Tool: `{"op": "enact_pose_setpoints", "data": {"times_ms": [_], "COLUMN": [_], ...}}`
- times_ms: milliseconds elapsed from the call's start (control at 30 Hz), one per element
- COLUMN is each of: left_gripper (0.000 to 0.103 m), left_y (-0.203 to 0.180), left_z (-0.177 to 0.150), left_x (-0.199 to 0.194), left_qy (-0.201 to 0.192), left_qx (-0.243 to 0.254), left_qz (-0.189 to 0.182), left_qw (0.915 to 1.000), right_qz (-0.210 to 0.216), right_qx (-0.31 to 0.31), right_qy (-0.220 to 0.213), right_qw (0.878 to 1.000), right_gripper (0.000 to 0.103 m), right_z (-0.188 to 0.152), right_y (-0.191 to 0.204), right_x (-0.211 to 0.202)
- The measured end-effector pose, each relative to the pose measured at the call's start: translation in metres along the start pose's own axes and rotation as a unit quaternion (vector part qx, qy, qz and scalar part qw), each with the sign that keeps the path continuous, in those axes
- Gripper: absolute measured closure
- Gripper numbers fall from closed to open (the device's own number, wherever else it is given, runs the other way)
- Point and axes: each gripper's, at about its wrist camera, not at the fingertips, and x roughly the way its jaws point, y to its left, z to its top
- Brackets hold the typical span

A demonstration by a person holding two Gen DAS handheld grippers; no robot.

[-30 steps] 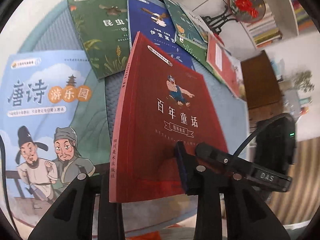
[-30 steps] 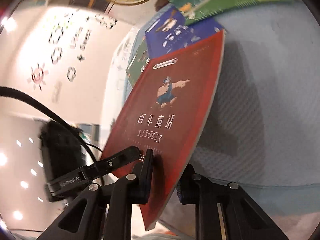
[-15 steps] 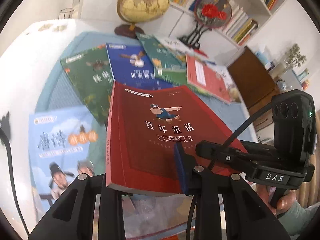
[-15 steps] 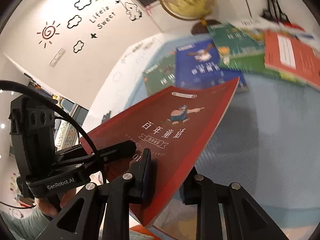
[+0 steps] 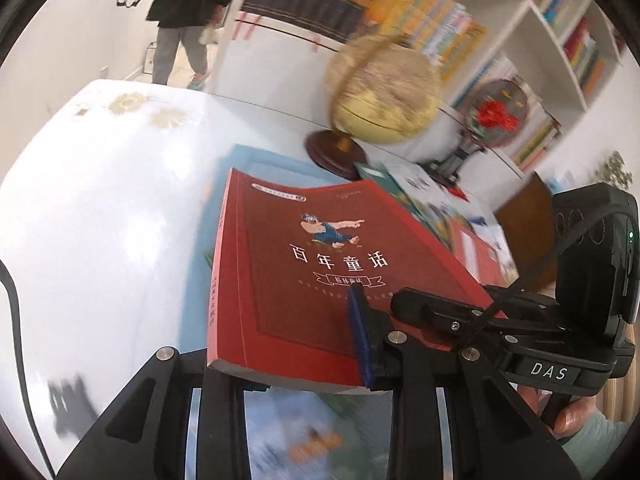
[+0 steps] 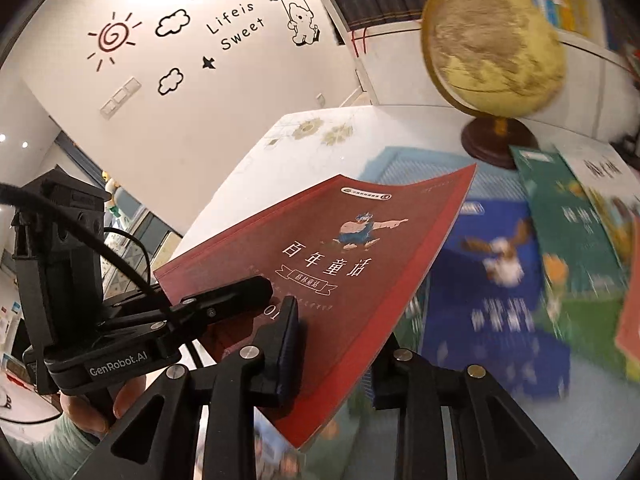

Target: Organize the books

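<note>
A red book [image 5: 312, 264] with a cartoon figure and white title hangs in the air above the blue mat [image 5: 248, 160], cover up and almost level. My left gripper [image 5: 288, 356] is shut on its near edge, a blue pad [image 5: 360, 340] pressing the cover. My right gripper [image 6: 336, 356] clamps the same book [image 6: 340, 264] at the near right corner, with one pad [image 6: 288, 340] on the cover and the other finger hidden beneath. Its jaws are opening slightly with the book still between them. Each gripper's fingers show in the other's view.
A blue book [image 6: 500, 280], a green book [image 6: 568, 232] and others lie fanned on the mat. A globe [image 5: 380, 92] and a round fan ornament [image 5: 500, 114] stand at the table's back. Bookshelves [image 5: 560, 20] line the wall. A person [image 5: 184, 20] walks far behind.
Both grippers have lifted the red book off the mat and carried it up and toward the back, flattening it out. The globe and shelves have come into view.
</note>
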Motion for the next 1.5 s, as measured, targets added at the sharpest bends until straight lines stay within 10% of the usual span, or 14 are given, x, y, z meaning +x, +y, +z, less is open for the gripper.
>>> {"op": "enact_pose_setpoints", "data": {"times_ms": [333,967,1233,1500], "left_gripper": [0.076,0.072,0.05,0.05], "left_y": [0.055,0.118,0.124,0.067], "left_z": [0.064,0.061,0.025,-0.031], "left_x": [0.072,0.103,0.095,0.052], "left_qy": [0.013,0.037,0.12,0.129], "left_qx": [-0.011,-0.087,-0.08,-0.05], "left_qz": [-0.007,0.013,0.115,0.072], "left_qw": [0.9998,0.9954,0.9829,0.9878], "right_qz": [-0.032,-0.012,-0.031,-0.053], "right_qx": [0.005,0.038,0.057,0.105], "right_qy": [0.013,0.052,0.105,0.085], "right_qw": [0.999,0.998,0.992,0.989], "right_gripper": [0.075,0.075,0.058,0.051], "right_z": [0.075,0.08,0.05,-0.032], "right_y": [-0.032,-0.035,-0.054,-0.075], "right_x": [0.081,0.143,0.132,0.043]}}
